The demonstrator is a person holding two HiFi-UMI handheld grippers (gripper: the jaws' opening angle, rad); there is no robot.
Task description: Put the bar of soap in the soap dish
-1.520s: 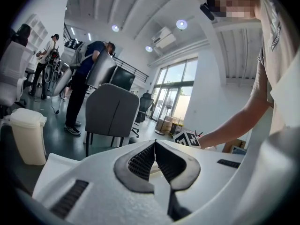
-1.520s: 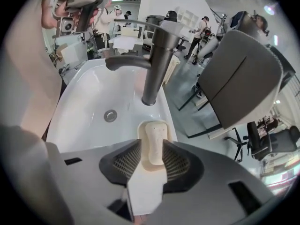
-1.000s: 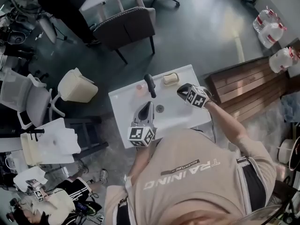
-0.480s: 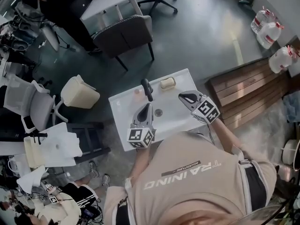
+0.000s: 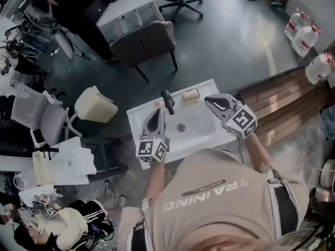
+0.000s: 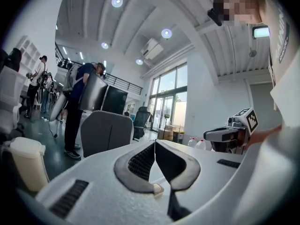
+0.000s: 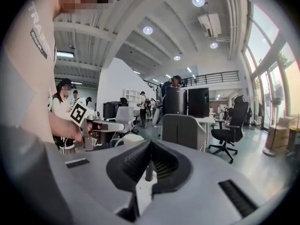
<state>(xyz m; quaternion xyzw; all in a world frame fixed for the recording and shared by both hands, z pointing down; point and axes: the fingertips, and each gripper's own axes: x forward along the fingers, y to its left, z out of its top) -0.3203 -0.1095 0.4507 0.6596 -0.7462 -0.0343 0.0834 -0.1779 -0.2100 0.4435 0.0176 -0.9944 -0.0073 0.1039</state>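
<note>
A cream bar of soap (image 5: 190, 94) lies on the back rim of the white sink (image 5: 201, 135), to the right of the black faucet (image 5: 167, 101); whether a dish is under it I cannot tell. My left gripper (image 5: 155, 120) hangs above the sink's left part, jaws shut and empty (image 6: 154, 143). My right gripper (image 5: 210, 100) is held above the sink's right part, right of the soap and apart from it, also shut with nothing in it (image 7: 150, 142). Each gripper view looks level across the room, over the sink.
A drain (image 5: 181, 127) sits mid-basin. Behind the sink stand a grey chair (image 5: 144, 41) and a beige bin (image 5: 96, 104). A wooden platform (image 5: 285, 101) with water jugs (image 5: 303, 35) is at right. People stand and sit at left.
Both grippers have risen from the sink, the right one more; it has swung up from pointing down and moved right. Both stay shut and empty.
</note>
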